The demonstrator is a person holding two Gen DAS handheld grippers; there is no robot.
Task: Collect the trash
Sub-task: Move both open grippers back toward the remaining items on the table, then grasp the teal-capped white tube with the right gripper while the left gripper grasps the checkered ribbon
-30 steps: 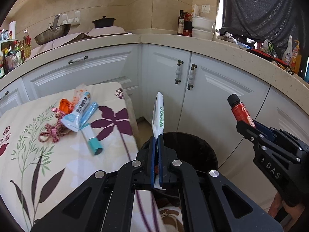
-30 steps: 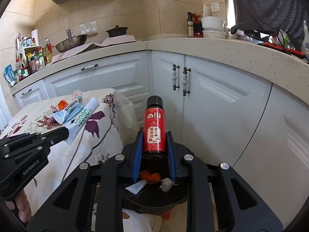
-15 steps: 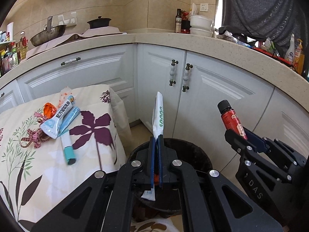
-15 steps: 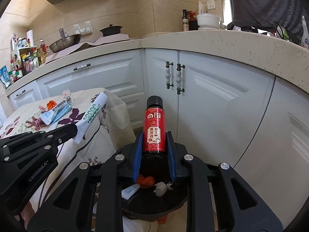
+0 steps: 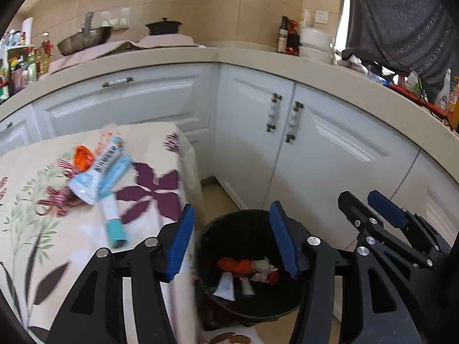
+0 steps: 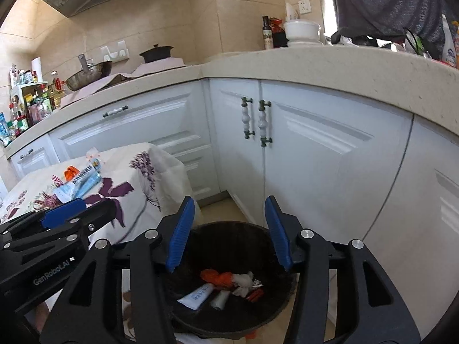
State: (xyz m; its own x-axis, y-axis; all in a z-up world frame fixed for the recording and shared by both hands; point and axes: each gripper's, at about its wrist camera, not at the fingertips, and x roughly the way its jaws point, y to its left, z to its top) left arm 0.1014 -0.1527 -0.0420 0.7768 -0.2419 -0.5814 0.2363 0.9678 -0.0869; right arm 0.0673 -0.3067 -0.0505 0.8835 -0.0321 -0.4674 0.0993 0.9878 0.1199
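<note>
We hold both grippers over the black bin on the floor. The jaws of our left gripper have just been opening and now stand spread, with nothing between them. The jaws of our right gripper have just been opening too, and they are also spread and empty. Down in the bin we can see a white tube, something orange and some crumpled bits. So part of the job looks done. More trash waits on the flowery bench at about 10 o'clock in the left view: a pile of tubes, an orange wrapper and a checked ribbon. We think those come next.
</note>
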